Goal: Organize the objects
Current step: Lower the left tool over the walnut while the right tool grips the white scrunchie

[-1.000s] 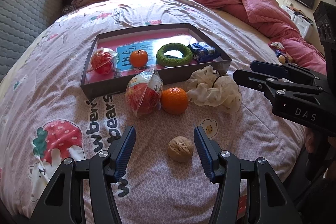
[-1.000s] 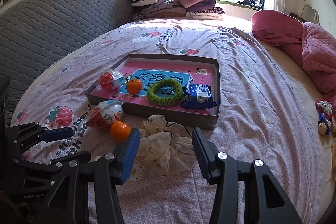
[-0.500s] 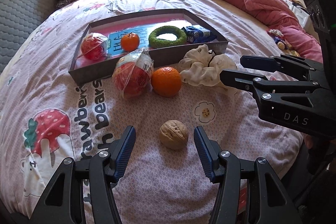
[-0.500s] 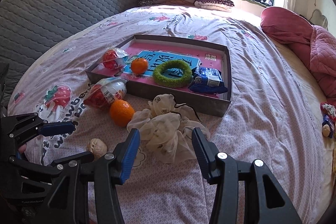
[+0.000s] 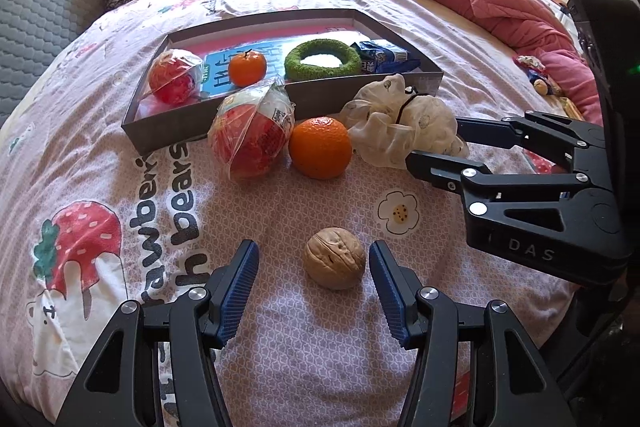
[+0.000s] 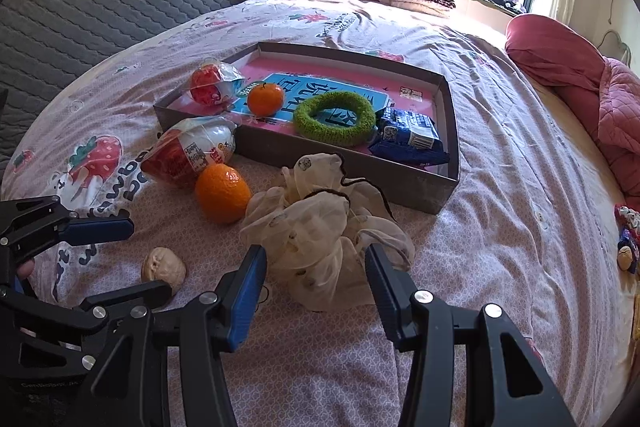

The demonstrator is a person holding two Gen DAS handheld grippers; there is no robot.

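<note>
2 oranges (image 5: 320,147) (image 5: 247,68), 2 wrapped red eggs (image 5: 251,135) (image 5: 173,82), 1 walnut (image 5: 334,263), 1 green ring (image 5: 322,59), 1 scrunchie (image 5: 400,125), 1 blue packet (image 5: 380,55), 1 tray (image 5: 168,135)

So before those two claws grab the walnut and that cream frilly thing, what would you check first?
1. Left claw open: ok.
2. Walnut centred between its fingers, untouched: ok.
3. Right claw open: ok.
4. Cream scrunchie between its fingers: ok; contact, cannot tell.
5. The claws clear of each other: ok.
6. Free space in the box for both: ok, along the pink floor at the back.
</note>
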